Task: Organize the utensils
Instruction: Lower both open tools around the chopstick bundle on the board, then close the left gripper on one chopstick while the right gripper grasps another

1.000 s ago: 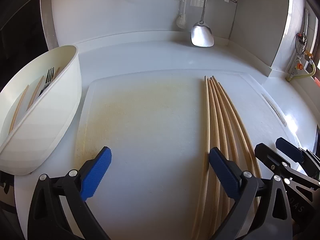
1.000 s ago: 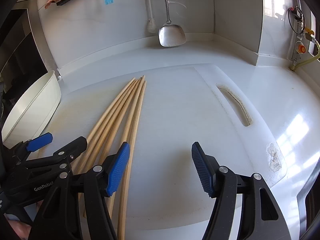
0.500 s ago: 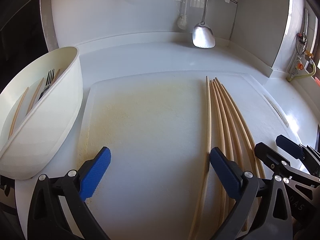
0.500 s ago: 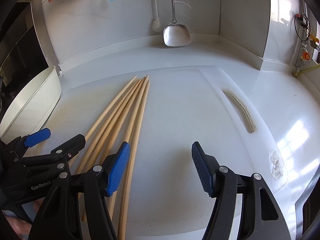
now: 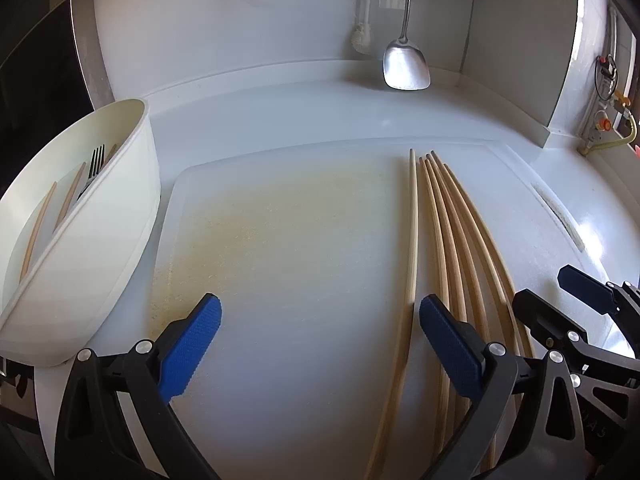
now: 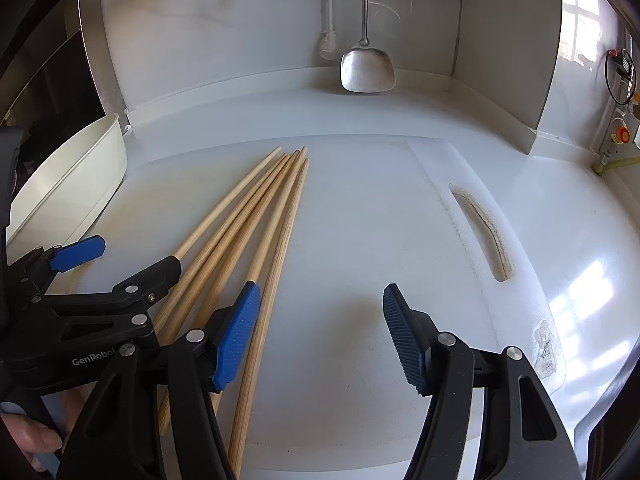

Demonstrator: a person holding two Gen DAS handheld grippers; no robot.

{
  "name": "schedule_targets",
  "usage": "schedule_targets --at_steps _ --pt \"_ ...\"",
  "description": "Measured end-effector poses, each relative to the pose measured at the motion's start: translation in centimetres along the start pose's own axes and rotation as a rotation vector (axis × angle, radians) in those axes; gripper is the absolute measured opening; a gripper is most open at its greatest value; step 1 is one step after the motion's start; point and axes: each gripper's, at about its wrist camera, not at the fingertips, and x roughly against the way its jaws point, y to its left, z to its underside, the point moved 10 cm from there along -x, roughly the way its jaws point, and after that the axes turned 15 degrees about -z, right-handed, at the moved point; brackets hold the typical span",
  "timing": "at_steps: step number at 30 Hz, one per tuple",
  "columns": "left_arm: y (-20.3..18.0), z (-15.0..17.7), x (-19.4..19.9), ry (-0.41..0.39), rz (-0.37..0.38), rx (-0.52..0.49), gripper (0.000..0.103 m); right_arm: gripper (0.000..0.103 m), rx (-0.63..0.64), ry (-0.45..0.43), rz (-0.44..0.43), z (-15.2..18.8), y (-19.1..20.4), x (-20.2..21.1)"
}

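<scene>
Several long wooden chopsticks (image 5: 444,232) lie side by side on a white cutting board (image 5: 280,240); they also show in the right wrist view (image 6: 256,216). My left gripper (image 5: 320,340) is open and empty, its right finger among the sticks, one stick lying between the jaws. My right gripper (image 6: 320,332) is open and empty, just right of the sticks. A white oval bin (image 5: 92,240) at the left holds a fork (image 5: 94,164) and some chopsticks.
A metal spatula (image 5: 406,64) hangs against the back wall. The board has a handle slot (image 6: 484,232) on its right. The bin also shows in the right wrist view (image 6: 68,184). A gas valve and hose (image 5: 604,128) are at the far right.
Both grippers have drawn back a little from the wall. The leftmost chopstick now lies apart from the others, inside the left gripper's jaws.
</scene>
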Motion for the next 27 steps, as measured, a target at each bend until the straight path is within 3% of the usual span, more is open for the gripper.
schedule_targets --at_steps 6,8,11,18,21,27 --pt "0.4 -0.3 -0.3 0.003 -0.020 0.018 0.097 0.056 0.031 0.000 0.023 -0.1 0.1 -0.4" --pt "0.3 -0.3 -0.3 0.000 -0.016 0.014 0.094 0.047 0.040 0.002 0.021 -0.3 0.1 -0.4" --pt "-0.4 -0.2 0.4 -0.015 -0.005 0.001 0.078 0.037 0.043 0.005 0.020 -0.2 0.2 -0.3" --pt "-2.3 -0.4 1.4 -0.029 0.034 -0.040 0.030 0.009 0.081 0.004 0.010 -0.2 1.7 -0.6" --pt "-2.6 -0.2 1.7 -0.029 0.043 -0.042 0.009 0.006 0.069 -0.002 -0.002 -0.1 1.6 -0.4" --pt "-2.0 -0.1 1.7 -0.009 0.080 0.010 0.007 0.006 0.021 -0.023 -0.049 0.1 1.1 0.2"
